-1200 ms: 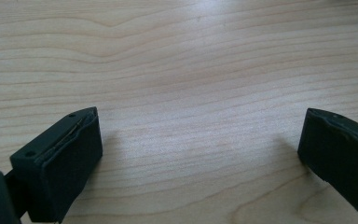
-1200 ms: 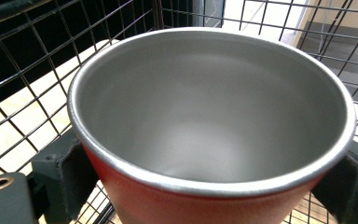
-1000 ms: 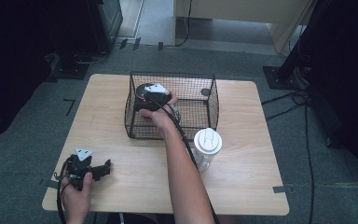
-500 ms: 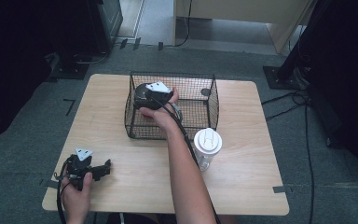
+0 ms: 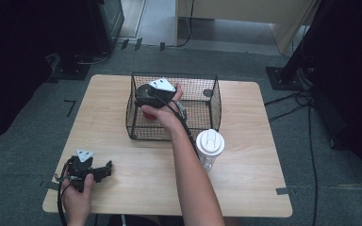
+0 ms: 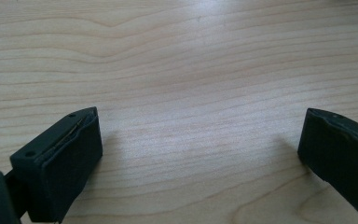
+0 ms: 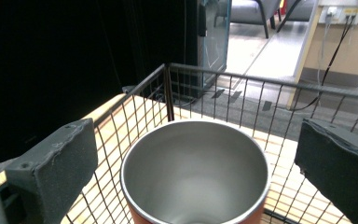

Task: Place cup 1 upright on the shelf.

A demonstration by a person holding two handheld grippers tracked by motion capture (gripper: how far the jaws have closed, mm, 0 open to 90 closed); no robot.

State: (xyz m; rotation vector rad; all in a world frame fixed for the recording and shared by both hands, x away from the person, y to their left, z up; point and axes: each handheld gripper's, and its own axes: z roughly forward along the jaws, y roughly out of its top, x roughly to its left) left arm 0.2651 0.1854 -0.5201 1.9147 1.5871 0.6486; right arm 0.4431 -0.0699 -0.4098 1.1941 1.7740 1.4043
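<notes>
My right tool [image 5: 147, 94] has just been opening, now clear of the red cup [image 7: 196, 172] standing at the basket's [image 5: 215, 101] nine o'clock side; lift straight, avoiding wire. Left tool [image 5: 104, 169] rests open on the counter [image 5: 245, 188].

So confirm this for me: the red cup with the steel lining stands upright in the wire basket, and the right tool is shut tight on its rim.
Not quite. The red cup does stand upright in the wire basket, but the right tool is open. The right gripper view shows its pads standing wide of the rim on both sides, touching nothing; its jaws have just been opening.
</notes>
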